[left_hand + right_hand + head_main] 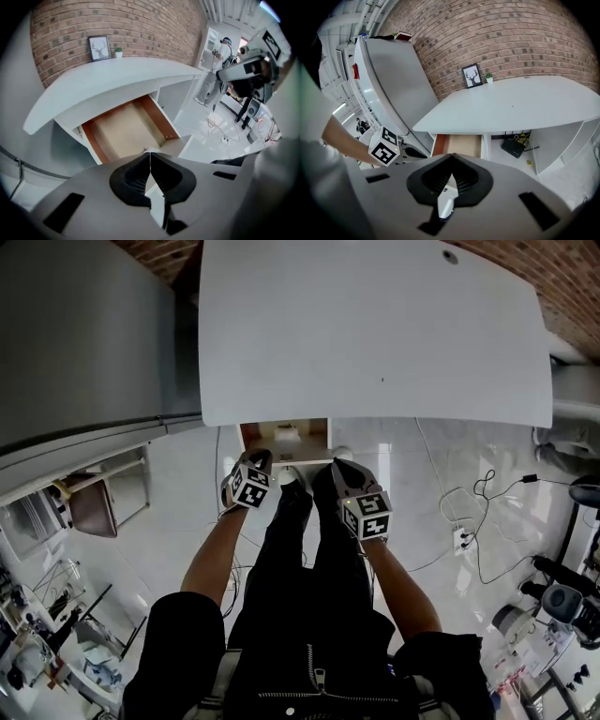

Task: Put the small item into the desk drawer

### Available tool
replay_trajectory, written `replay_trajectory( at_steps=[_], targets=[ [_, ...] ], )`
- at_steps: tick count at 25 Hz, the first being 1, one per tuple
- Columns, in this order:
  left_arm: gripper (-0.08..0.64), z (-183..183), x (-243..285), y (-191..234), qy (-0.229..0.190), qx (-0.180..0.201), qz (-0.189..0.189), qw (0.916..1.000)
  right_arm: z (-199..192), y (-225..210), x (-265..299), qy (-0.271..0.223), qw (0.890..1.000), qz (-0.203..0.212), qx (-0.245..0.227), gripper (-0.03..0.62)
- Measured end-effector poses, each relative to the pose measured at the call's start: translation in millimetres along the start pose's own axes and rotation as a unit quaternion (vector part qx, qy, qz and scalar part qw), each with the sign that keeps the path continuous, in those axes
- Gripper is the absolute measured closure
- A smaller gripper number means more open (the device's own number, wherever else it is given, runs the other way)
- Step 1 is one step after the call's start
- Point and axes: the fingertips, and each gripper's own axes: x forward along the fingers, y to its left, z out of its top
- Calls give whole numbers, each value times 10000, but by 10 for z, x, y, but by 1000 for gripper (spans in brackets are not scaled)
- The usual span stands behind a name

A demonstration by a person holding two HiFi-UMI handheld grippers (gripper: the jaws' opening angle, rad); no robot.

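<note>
The white desk [375,324] has its drawer [262,435] pulled out below the front edge. The left gripper view shows the drawer's [126,131] tan bottom bare. My left gripper [261,457] hangs just in front of the drawer's left part, its jaws [150,161] shut with nothing between them. My right gripper [339,465] is level with it, to the right of the drawer. Its jaws [451,159] are shut, and a small white item [446,204] sits pinched between the fingers behind the tips. The open drawer [459,145] lies straight ahead of it.
A tall grey cabinet [84,334] stands to the left of the desk. A framed picture [472,76] and a small plant [488,76] sit at the desk's back by the brick wall. Cables and a power strip [461,538] lie on the floor at right; a black router [513,147] is under the desk.
</note>
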Motion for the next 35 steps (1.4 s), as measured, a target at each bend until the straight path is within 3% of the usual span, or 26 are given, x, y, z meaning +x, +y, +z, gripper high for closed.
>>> replay_trajectory(
  at_steps=[7, 17, 24, 35],
  targets=[
    [538, 306, -691, 208, -813, -549, 371, 9945, 517, 191, -158, -413, 9988, 7, -274, 586],
    [538, 1027, -1553, 290, -1976, -544, 610, 9769, 1122, 360, -467, -997, 9934, -148, -540, 586],
    [538, 1560, -2125, 367, -2843, -601, 810, 9534, 1660, 524, -711, -1514, 9817, -158, -1141, 586],
    [538, 2039, -2878, 565, -3752, -468, 1146, 9186, 2288, 616, -837, -2182, 9669, -184, -1308, 586]
  ],
)
